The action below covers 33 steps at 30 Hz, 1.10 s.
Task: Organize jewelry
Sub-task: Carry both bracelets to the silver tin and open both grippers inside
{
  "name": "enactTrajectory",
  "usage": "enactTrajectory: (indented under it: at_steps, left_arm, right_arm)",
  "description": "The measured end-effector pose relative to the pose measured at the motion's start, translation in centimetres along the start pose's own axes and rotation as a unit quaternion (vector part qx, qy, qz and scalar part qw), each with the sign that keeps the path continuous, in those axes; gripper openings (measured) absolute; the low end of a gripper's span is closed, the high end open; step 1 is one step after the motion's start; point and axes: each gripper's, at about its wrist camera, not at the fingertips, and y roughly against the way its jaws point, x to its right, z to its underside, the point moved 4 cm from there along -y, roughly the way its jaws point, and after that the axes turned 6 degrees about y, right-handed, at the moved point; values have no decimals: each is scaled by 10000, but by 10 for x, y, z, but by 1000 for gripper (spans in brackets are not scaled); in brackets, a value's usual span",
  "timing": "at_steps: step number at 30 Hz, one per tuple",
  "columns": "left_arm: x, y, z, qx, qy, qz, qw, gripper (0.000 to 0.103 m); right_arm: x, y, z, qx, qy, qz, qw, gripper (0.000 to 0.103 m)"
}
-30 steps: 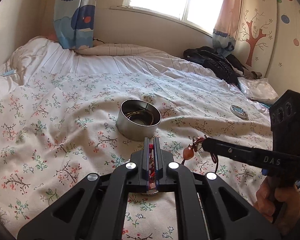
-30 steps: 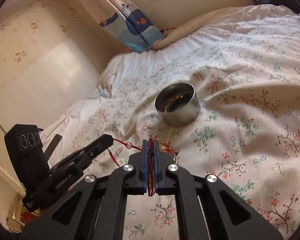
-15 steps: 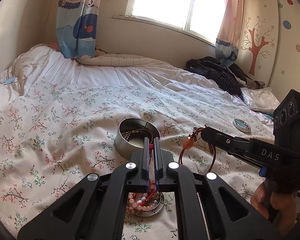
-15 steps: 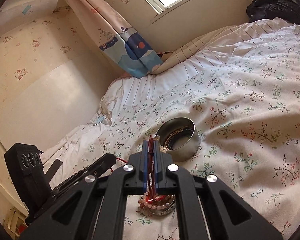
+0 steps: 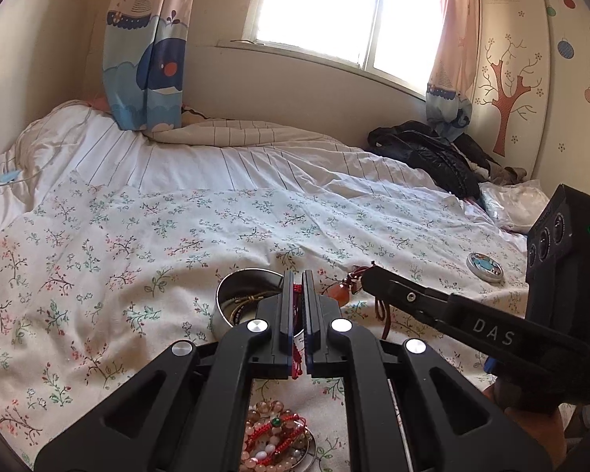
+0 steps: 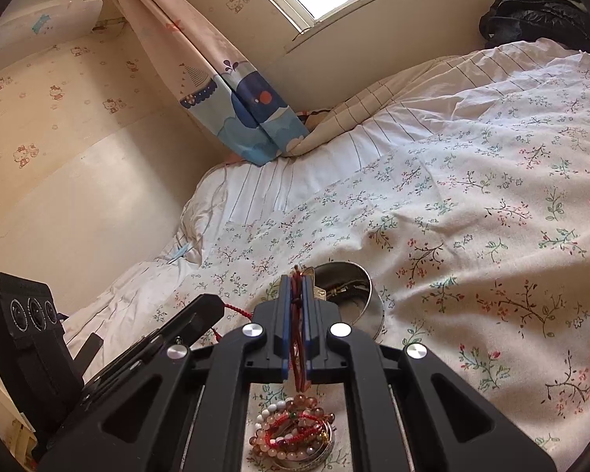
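Observation:
My left gripper [image 5: 297, 275] is shut on a red braided cord [image 5: 296, 358]. My right gripper [image 6: 296, 280] is shut on a dark red cord necklace [image 6: 298, 365] with an orange pendant [image 5: 336, 293]. Both are lifted above a shallow metal dish [image 6: 318, 457] heaped with bead bracelets [image 6: 291, 430], which also shows in the left wrist view [image 5: 273, 438]. A round metal tin [image 5: 242, 303] holding dark bangles stands just beyond on the floral sheet; it also shows in the right wrist view [image 6: 350, 295]. The right gripper [image 5: 367, 277] shows in the left wrist view, and the left gripper [image 6: 212, 303] in the right.
The floral sheet [image 5: 137, 244] covers the bed. A small round lid with a blue picture [image 5: 483, 268] lies at the right. Dark clothes [image 5: 424, 153] and a plastic bag [image 5: 511, 206] are piled at the far right. A wall and curtain [image 5: 145, 59] stand behind.
Both grippers have risen and tilted up with their cords held; the tin and the dish of bracelets have dropped lower in both views.

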Motion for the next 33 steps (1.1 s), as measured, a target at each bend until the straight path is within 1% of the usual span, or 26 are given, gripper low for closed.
enactTrajectory:
  at_steps: [5, 8, 15, 17, 18, 20, 21, 22, 23, 24, 25, 26, 28, 30, 33]
  left_arm:
    - [-5, -11, -10, 110, 134, 66, 9998, 4]
    - [-12, -22, -16, 122, 298, 92, 9994, 4]
    - [-24, -56, -21, 8, 575, 200, 9981, 4]
    - [-27, -68, -21, -107, 653, 277, 9974, 4]
    - [-29, -77, -19, -263, 693, 279, 9969, 4]
    - [-38, -97, -10, -532, 772, 46, 9956, 5]
    - [-44, -104, -5, -666, 854, -46, 9941, 8]
    - [-49, -109, -1, -815, 926, -123, 9923, 14]
    - [-56, -111, 1, -873, 973, -227, 9912, 16]
    - [-61, -110, 2, -840, 1011, -329, 9908, 23]
    - [-67, -108, 0, -798, 1071, -381, 9903, 27]
    - [-72, -106, -2, -747, 1148, -412, 9897, 30]
    - [-80, -99, -5, -600, 1287, -498, 9886, 42]
    - [-84, -93, -8, -537, 1359, -554, 9877, 45]
    - [-88, -90, -7, -559, 1385, -617, 9869, 46]
  right_arm:
    - [6, -19, -10, 35, -6, 8, 10000, 6]
    - [9, -31, -14, 20, -11, 27, 10000, 6]
    - [17, -56, -17, -49, -59, 56, 10000, 6]
    - [19, -64, -17, -77, -53, 80, 9999, 6]
    - [20, -68, -16, -104, -48, 86, 9999, 6]
    - [22, -77, -15, -177, -59, 89, 9998, 7]
    - [23, -82, -14, -229, -89, 72, 9997, 7]
    - [25, -87, -12, -286, -149, 37, 9995, 10]
    - [27, -91, -10, -335, -231, -11, 9992, 19]
    - [30, -95, -8, -374, -308, -42, 9988, 25]
    - [32, -96, -7, -390, -369, -55, 9985, 28]
    - [33, -97, -7, -393, -400, -60, 9984, 28]
    - [34, -94, -7, -366, -421, -59, 9984, 28]
    - [37, -90, -9, -308, -490, -45, 9983, 29]
    - [41, -85, -10, -272, -591, -1, 9979, 29]
